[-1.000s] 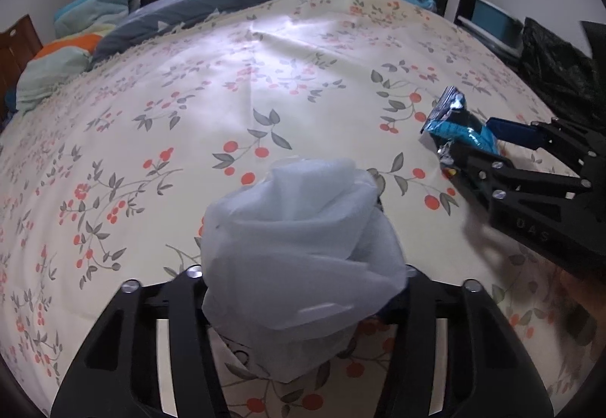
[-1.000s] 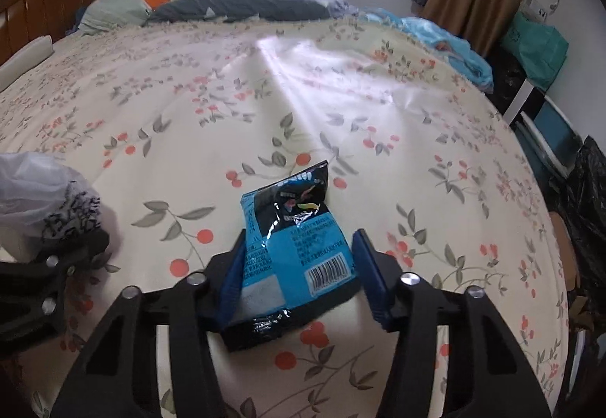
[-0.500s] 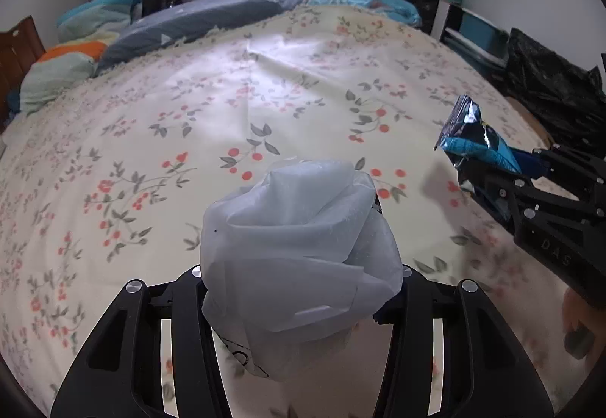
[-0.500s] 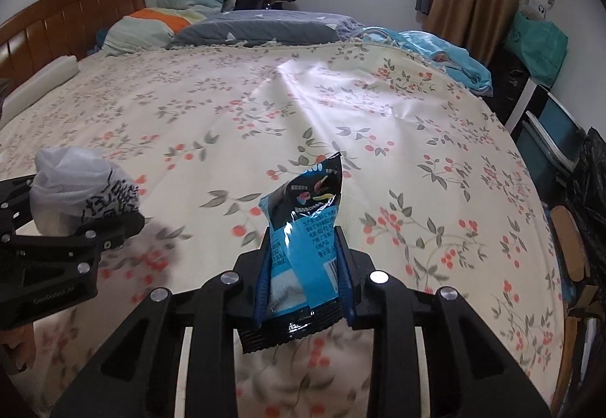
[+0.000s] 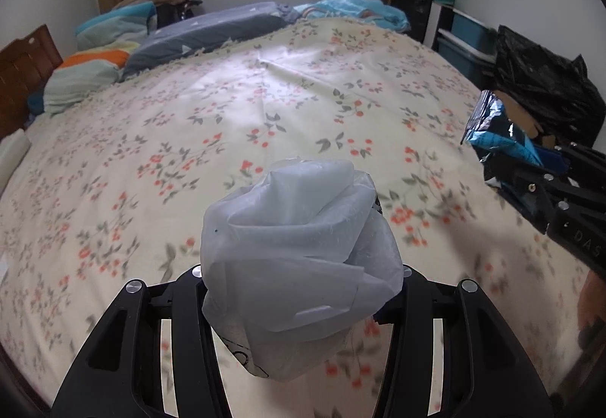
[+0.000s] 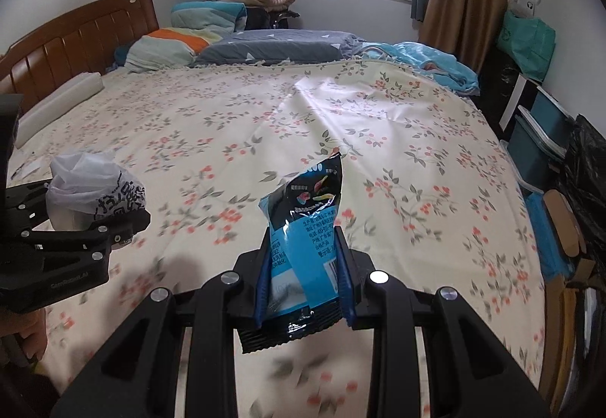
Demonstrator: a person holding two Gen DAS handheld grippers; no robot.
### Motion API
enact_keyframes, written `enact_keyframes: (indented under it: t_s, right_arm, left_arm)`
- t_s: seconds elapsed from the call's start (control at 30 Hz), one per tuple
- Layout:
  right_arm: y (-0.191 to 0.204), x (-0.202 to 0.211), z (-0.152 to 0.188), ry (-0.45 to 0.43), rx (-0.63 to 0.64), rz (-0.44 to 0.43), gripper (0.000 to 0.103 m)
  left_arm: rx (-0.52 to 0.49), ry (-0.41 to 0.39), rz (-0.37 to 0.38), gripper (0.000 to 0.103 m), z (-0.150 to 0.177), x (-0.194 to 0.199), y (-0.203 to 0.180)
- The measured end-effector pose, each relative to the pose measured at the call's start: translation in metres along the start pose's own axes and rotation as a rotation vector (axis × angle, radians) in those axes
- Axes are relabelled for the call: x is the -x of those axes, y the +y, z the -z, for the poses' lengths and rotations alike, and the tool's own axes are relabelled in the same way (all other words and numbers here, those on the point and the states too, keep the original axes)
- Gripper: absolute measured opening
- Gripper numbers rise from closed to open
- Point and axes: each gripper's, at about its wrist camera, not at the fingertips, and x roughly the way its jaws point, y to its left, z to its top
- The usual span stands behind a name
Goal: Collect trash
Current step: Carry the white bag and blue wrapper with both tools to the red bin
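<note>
My left gripper is shut on a crumpled white plastic bag and holds it above the floral bedspread. The bag also shows in the right wrist view, with black print on it. My right gripper is shut on a blue and black snack wrapper, lifted above the bed. In the left wrist view the wrapper and right gripper are at the far right.
Pillows and folded quilts lie at the head of the bed by a wooden headboard. A black bin bag and cardboard stand off the bed's right side, next to blue storage boxes.
The right gripper closed on the snack wrapper and lifted it off the bed. Both grippers have risen and pulled back, each holding its piece of trash.
</note>
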Motion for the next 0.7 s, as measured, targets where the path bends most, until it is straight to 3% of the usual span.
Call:
enact_keyframes:
  t_s: [0.3, 0.7]
  right_arm:
    - [0.019, 0.081, 0.038, -0.019, -0.007, -0.025, 0.028]
    - [0.065, 0.181, 0.120, -0.027, 0.024, -0.092, 0.028]
  left_arm:
    - [-0.009, -0.014, 0.006, 0.048, 0.045, 0.081, -0.007]
    - [-0.036, 0.003, 0.027, 0.048, 0.146, 0.185, -0.022]
